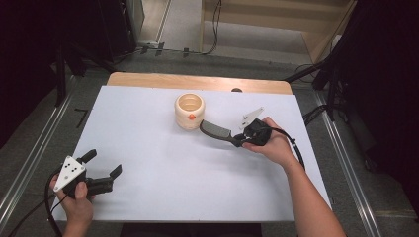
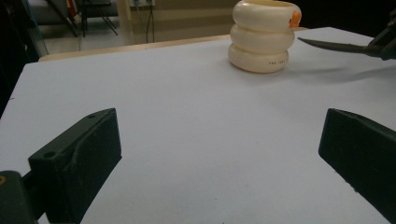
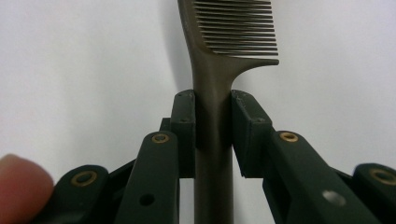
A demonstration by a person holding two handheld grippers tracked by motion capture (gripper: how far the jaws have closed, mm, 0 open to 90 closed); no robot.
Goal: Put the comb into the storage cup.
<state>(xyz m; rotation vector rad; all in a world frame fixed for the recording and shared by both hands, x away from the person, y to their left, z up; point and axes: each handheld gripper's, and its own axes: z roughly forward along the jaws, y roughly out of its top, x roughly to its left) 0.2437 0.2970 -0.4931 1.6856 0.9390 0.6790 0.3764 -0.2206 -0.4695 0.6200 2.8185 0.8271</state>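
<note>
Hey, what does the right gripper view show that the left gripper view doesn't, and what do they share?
Right gripper view: the comb's teeth close up, its handle clamped between the right gripper jaws, and a fingertip at the lower left.
Left gripper view: the cream ringed cup with an orange mark, and the left gripper jaws wide apart with nothing between them.
Both: the dark comb and the white table surface.

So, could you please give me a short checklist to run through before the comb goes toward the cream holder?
1. Right gripper shut on the comb handle: ok.
2. Comb lifted off the table: ok, shadow beneath it in the left gripper view.
3. Cream holder upright, mouth open: ok.
4. Comb tip beside the holder, not inside: ok.
5. Left gripper open, away from the holder: ok.
6. Holder's inside free: cannot tell.
</note>
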